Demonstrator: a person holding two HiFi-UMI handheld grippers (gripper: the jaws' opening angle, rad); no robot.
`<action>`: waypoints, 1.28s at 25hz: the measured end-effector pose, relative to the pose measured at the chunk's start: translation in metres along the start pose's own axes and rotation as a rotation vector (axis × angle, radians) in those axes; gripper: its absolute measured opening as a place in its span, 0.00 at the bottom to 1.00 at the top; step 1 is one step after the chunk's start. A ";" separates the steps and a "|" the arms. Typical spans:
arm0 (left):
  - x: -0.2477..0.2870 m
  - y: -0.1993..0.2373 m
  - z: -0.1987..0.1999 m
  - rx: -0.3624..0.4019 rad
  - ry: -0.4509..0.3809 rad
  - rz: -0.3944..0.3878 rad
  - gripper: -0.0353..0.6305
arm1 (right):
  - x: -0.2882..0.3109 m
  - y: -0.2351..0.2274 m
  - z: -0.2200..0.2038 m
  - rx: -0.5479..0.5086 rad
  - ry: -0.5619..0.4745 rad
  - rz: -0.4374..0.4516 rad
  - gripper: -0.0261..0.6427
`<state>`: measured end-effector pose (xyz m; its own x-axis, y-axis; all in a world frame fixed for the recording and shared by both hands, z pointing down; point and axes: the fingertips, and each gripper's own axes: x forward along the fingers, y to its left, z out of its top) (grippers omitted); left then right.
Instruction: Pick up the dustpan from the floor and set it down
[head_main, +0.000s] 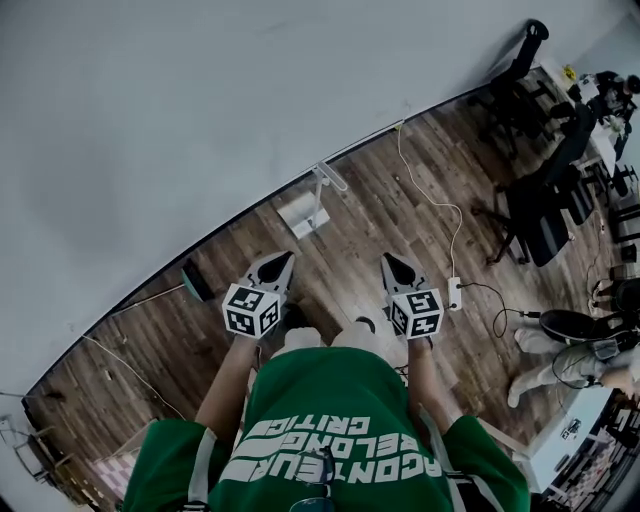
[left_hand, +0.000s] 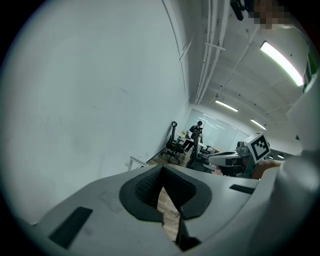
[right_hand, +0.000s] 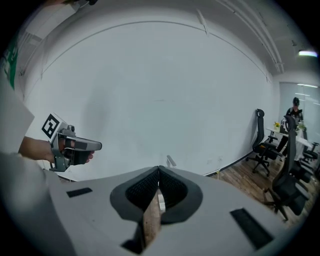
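Smooth matte white wall (head_main: 200, 100), then brown wood-plank floor (head_main: 400, 220), where I see the flat white dustpan (head_main: 303, 213) with its thin upright handle at the wall's foot, ahead of my grey left gripper (head_main: 272, 268) and right gripper (head_main: 400, 268), both with ribbed black pads (right_hand: 142, 187) closed together on nothing.

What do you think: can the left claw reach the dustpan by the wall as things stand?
Probably yes. Only bare wood floor lies between the left claw and the dustpan, whose handle stands up free. The claw is shut, so it must open first.
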<state>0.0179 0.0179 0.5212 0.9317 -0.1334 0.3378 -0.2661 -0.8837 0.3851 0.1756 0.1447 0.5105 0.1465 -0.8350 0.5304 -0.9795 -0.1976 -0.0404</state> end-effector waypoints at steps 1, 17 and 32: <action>-0.001 0.006 0.001 -0.005 -0.003 0.005 0.05 | 0.005 0.002 0.003 -0.003 0.001 0.001 0.05; 0.009 0.070 0.034 -0.029 -0.052 0.146 0.05 | 0.108 -0.014 0.055 -0.097 0.003 0.119 0.05; 0.065 0.126 0.060 -0.051 0.011 0.193 0.05 | 0.207 -0.031 0.066 -0.116 0.091 0.189 0.05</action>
<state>0.0600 -0.1291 0.5405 0.8597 -0.2927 0.4186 -0.4518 -0.8181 0.3558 0.2450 -0.0565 0.5656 -0.0492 -0.8008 0.5969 -0.9984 0.0225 -0.0520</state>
